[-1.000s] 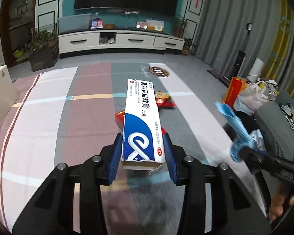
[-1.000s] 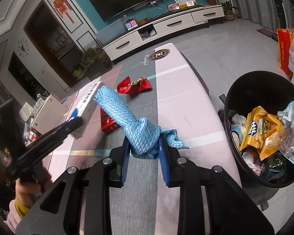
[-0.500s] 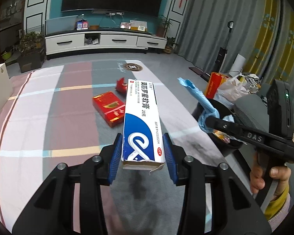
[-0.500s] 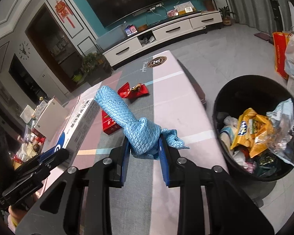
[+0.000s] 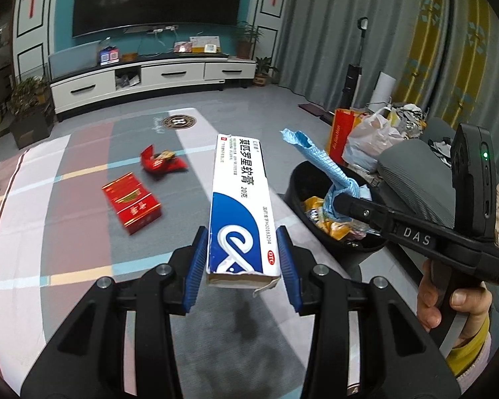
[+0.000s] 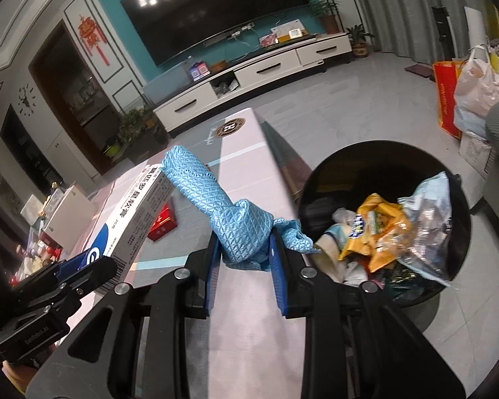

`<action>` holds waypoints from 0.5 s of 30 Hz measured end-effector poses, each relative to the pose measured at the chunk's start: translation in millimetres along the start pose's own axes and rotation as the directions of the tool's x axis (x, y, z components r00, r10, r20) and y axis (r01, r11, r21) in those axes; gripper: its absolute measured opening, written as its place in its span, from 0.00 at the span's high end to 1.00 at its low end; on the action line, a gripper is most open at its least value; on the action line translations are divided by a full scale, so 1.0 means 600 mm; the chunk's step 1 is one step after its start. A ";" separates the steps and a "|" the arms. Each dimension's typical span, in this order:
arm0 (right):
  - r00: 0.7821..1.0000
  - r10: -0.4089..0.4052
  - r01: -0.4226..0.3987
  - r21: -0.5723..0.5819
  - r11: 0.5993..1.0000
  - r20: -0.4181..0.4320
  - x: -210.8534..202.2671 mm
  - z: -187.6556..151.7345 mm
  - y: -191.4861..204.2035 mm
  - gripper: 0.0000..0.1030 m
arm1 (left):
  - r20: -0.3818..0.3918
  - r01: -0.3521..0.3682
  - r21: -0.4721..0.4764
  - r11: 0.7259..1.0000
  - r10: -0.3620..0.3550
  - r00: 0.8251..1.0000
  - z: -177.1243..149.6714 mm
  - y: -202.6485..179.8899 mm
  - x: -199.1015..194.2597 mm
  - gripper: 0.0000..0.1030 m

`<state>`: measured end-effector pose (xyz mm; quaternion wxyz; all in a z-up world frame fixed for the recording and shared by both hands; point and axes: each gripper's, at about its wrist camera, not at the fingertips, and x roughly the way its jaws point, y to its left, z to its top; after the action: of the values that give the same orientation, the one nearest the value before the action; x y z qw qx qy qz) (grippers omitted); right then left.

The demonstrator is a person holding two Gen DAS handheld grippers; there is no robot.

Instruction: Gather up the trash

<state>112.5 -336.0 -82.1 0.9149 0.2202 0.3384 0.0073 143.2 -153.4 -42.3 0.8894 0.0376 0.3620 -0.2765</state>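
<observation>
My left gripper is shut on a long white-and-blue ointment box, held above the striped table. That same box juts up at the left of the right wrist view. My right gripper is shut on a crumpled light-blue cloth, just left of the black trash bin. In the left wrist view the cloth hangs over the bin, which holds several wrappers. A red box and a red wrapper lie on the table.
The table is covered in a pink, grey and white striped cloth. A person's hand grips the right tool. Bags stand on the floor beyond the bin, next to a grey sofa. A TV cabinet lines the far wall.
Both grippers have swung right toward the bin with their loads. The bin has come into the left wrist view, and it sits nearer and larger in the right wrist view.
</observation>
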 end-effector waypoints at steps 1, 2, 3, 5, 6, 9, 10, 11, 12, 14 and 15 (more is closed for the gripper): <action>1.000 -0.009 0.009 0.004 1.000 0.007 -0.004 0.001 -0.007 0.72 | 0.000 0.004 0.008 1.000 -0.004 1.000 0.004 -0.006 0.003 0.59; 1.000 -0.015 0.014 0.008 1.000 0.012 -0.007 0.002 -0.011 0.72 | -0.001 0.009 0.013 1.000 -0.009 1.000 0.006 -0.009 0.006 0.59; 1.000 -0.020 0.019 0.013 1.000 0.016 -0.010 0.003 -0.015 0.72 | -0.001 0.014 0.020 1.000 -0.014 1.000 0.008 -0.017 0.007 0.59; 0.999 -0.031 0.031 0.027 0.999 0.024 -0.017 0.003 -0.029 0.72 | 0.001 0.023 0.038 0.999 -0.023 1.000 0.013 -0.035 0.010 0.59; 0.999 -0.038 0.038 0.031 0.999 0.028 -0.019 0.003 -0.034 0.72 | 0.002 0.028 0.048 0.998 -0.028 1.000 0.017 -0.044 0.013 0.59; 0.997 -0.060 0.058 0.044 0.997 0.041 -0.027 0.004 -0.051 0.72 | 0.002 0.039 0.072 0.997 -0.039 0.999 0.026 -0.068 0.021 0.59; 0.997 -0.063 0.061 0.051 0.997 0.045 -0.030 0.004 -0.056 0.72 | 0.002 0.039 0.077 0.996 -0.039 0.999 0.027 -0.074 0.023 0.59; 0.997 -0.066 0.063 0.056 0.996 0.048 -0.032 0.004 -0.060 0.72 | 0.000 0.042 0.084 0.996 -0.042 0.999 0.030 -0.081 0.028 0.59; 0.996 -0.069 0.066 0.060 0.996 0.051 -0.033 0.005 -0.064 0.72 | -0.003 0.046 0.085 0.995 -0.045 0.999 0.031 -0.084 0.031 0.59; 0.995 -0.078 0.074 0.072 0.995 0.056 -0.037 0.005 -0.074 0.72 | -0.008 0.053 0.092 0.994 -0.053 0.999 0.035 -0.095 0.038 0.59; 0.995 -0.082 0.077 0.077 0.994 0.057 -0.039 0.005 -0.079 0.72 | -0.009 0.055 0.095 0.994 -0.055 0.998 0.036 -0.100 0.039 0.59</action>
<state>89.9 -383.8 -85.3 0.9154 0.2407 0.3191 -0.0485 139.4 -221.0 -34.0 0.8775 0.0709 0.3520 -0.3179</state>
